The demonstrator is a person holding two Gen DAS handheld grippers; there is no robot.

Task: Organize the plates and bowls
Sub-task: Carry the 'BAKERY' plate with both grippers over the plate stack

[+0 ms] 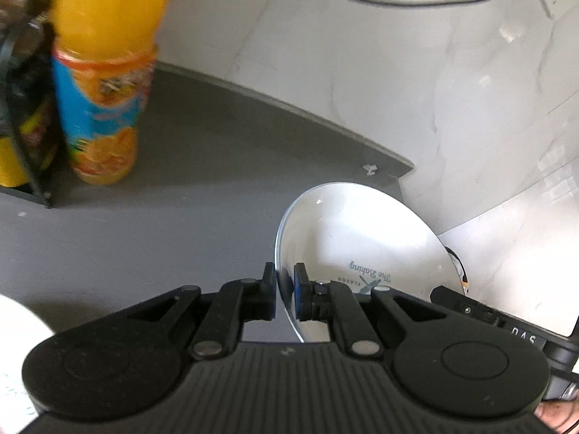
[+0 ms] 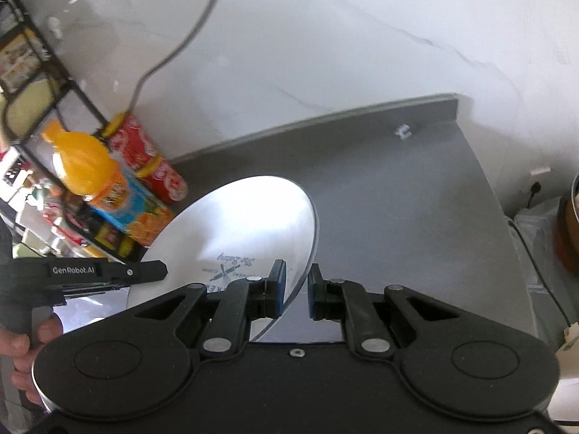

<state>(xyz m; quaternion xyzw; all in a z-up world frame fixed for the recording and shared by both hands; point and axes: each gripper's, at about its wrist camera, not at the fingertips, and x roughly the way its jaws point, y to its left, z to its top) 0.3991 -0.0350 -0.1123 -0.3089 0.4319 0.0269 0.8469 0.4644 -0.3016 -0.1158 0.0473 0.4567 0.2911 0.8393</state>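
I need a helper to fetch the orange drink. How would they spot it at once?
On the grey counter, look along the white marble wall to the black wire rack. The orange juice bottle stands just beside it. Unlike the red bottle behind it, it is bright orange with a blue fruit label.

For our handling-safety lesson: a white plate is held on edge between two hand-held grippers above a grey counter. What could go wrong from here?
1. The left hand-held gripper pinches only the rim of the plate; held on edge, it may pivot or slip.
2. The right hand-held gripper has a gap around the rim, so it may give little support.
3. The orange juice bottle stands nearby; a swinging plate might knock it over.
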